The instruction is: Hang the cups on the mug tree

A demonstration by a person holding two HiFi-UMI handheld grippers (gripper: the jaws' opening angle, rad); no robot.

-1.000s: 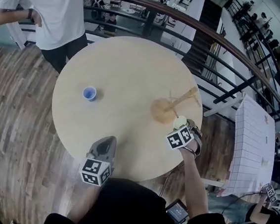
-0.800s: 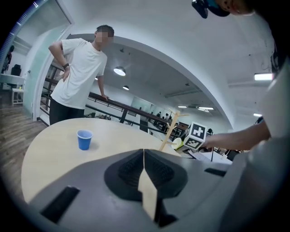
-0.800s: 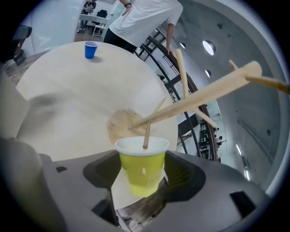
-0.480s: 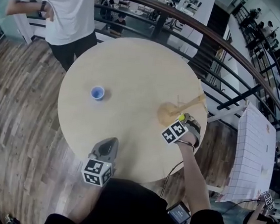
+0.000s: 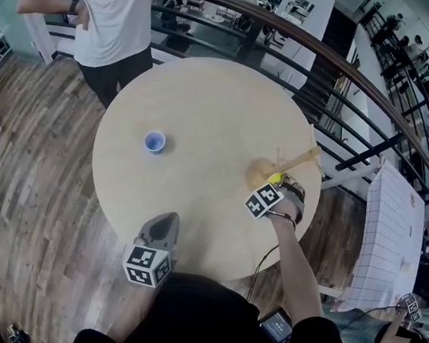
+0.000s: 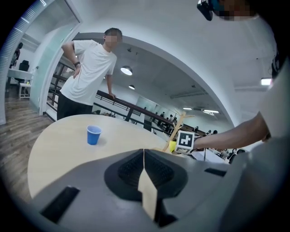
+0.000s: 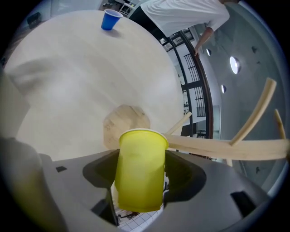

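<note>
The yellow cup (image 7: 140,170) sits clamped between the wide-set jaws of the right gripper (image 5: 277,184), its mouth facing away along the gripper's line. In the right gripper view the mug tree (image 7: 217,147) lies just behind the cup's rim, its stem running off to the right and its pegs angling toward the upper right. The next move probably turns on lining the mouth up with a peg. The blue cup (image 5: 154,142) stands on the worktop (image 5: 206,105) at upper left, well apart and nearer the left gripper (image 6: 144,156), which is closed and empty. No writing is legible.
</note>
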